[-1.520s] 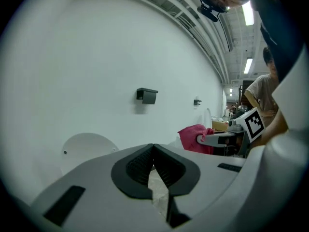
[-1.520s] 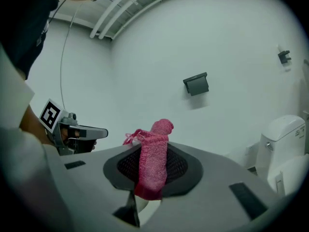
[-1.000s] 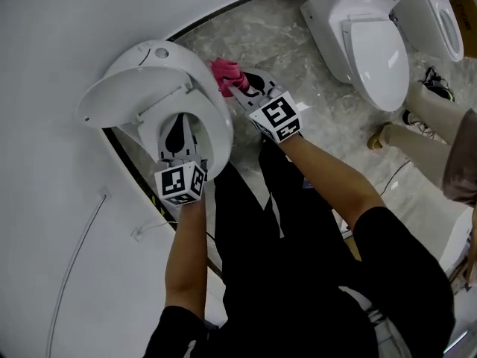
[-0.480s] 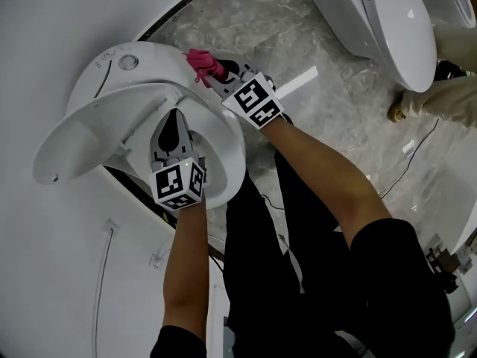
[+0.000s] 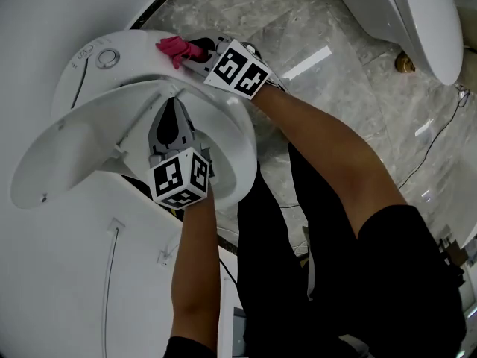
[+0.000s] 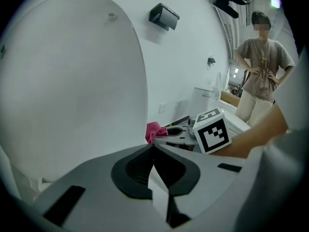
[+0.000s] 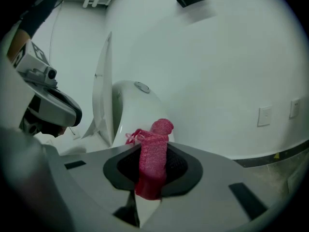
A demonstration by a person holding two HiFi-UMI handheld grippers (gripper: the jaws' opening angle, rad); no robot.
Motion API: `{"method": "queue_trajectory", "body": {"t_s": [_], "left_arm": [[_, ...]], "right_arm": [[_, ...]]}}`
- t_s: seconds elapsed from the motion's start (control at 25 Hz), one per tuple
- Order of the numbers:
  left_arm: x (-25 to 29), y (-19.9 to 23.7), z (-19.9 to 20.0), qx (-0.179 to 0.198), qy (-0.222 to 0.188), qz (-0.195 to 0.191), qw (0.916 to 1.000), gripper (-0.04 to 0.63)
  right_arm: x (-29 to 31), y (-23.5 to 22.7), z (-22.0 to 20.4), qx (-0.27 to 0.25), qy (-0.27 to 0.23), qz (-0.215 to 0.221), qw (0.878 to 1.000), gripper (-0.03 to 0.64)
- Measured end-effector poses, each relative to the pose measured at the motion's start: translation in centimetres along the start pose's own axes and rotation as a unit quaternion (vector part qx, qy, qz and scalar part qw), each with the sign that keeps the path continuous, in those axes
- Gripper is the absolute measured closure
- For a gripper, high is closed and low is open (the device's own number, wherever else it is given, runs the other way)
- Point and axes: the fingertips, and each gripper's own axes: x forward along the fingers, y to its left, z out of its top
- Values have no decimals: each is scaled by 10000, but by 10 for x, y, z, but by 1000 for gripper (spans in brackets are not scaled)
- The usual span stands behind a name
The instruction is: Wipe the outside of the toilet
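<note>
Little can be called done yet, by the look of it. The pink cloth [image 5: 173,48] is clamped tight in the right claw [image 5: 195,51] at the back top of the toilet [image 5: 141,51], just beside the flush button [image 5: 108,57]. The sides and front are probably all left to be wiped. The left claw [image 5: 173,104] is kept closed on nothing, held over the toilet's bowl [image 5: 242,144] by the raised lid [image 5: 74,148]. What's in the bowl can't be made out.

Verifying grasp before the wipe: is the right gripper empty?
No, the right gripper is shut on a pink cloth, which shows clamped between its jaws.
</note>
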Motion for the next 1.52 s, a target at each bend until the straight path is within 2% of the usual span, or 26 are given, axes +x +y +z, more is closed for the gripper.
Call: {"method": "queue_trajectory", "body": {"t_s": [0.32, 0.56, 0.76, 0.96, 1.24, 1.52], "left_arm": [[-2, -15, 2, 171, -6, -71, 9998, 580], [-8, -22, -16, 64, 133, -49, 9999, 580], [-13, -29, -28, 349, 191, -125, 9991, 580], [-13, -27, -45, 276, 336, -138, 9990, 580], [-18, -43, -56, 533, 411, -428, 9968, 580], [-25, -53, -78, 414, 628, -565, 9956, 580]], "right_arm": [[-3, 12, -11, 293, -100, 342, 9989, 525], [-13, 20, -25, 352, -46, 377, 9987, 528], [-29, 35, -37, 435, 123, 410, 9981, 528], [-50, 53, -65, 602, 332, 437, 9967, 528], [-83, 85, -110, 881, 603, 582, 9926, 528], [-108, 119, -147, 1193, 765, 646, 9878, 528]]}}
